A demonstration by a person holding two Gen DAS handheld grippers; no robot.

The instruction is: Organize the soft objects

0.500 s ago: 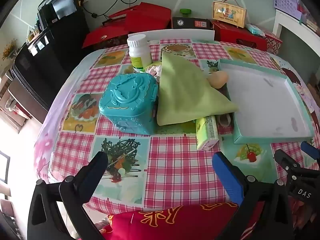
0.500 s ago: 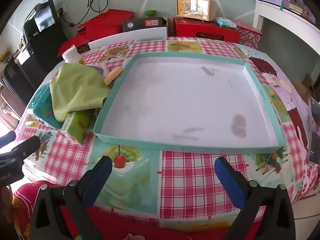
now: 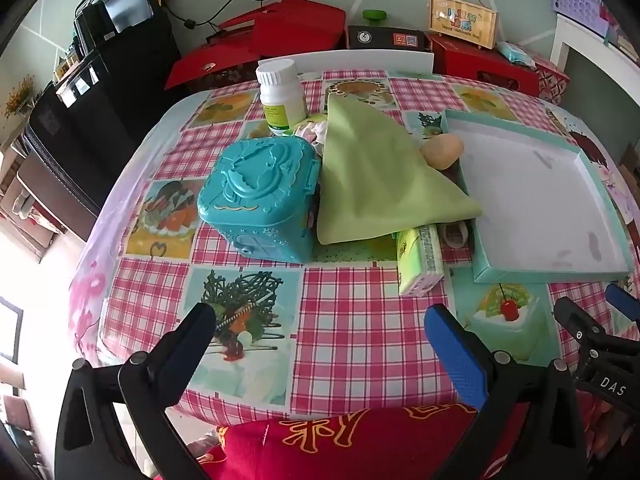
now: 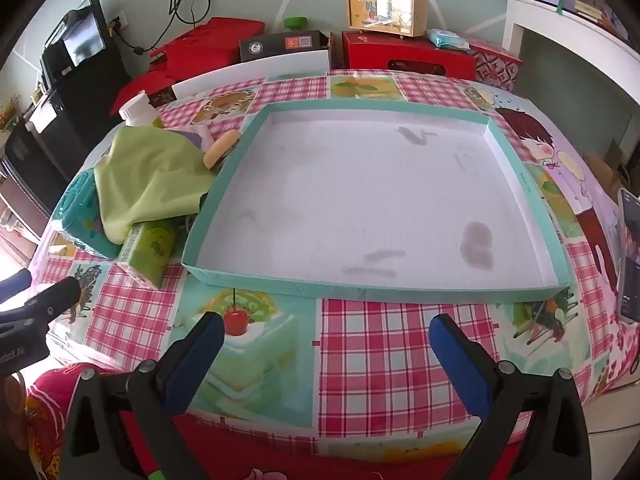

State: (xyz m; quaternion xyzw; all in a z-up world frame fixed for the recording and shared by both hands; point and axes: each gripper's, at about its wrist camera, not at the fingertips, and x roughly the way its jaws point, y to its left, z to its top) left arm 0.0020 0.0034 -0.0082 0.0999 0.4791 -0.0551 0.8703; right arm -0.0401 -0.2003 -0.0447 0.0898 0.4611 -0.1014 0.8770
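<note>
Left tongs (image 3: 320, 332) spread wide, empty, angled downward, right tongs (image 4: 326, 338) likewise wide, empty

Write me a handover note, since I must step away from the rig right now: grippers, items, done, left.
Left gripper: open, empty, over the near table edge.
Right gripper: open, empty, facing the shallow teal-rimmed white tray.
Green cloth lies draped between the teal plastic box and the tray; green tissue pack and beige round sponge beside it.
Done: nothing, tray holds nothing.
Left: probably move the soft items into the tray.
</note>
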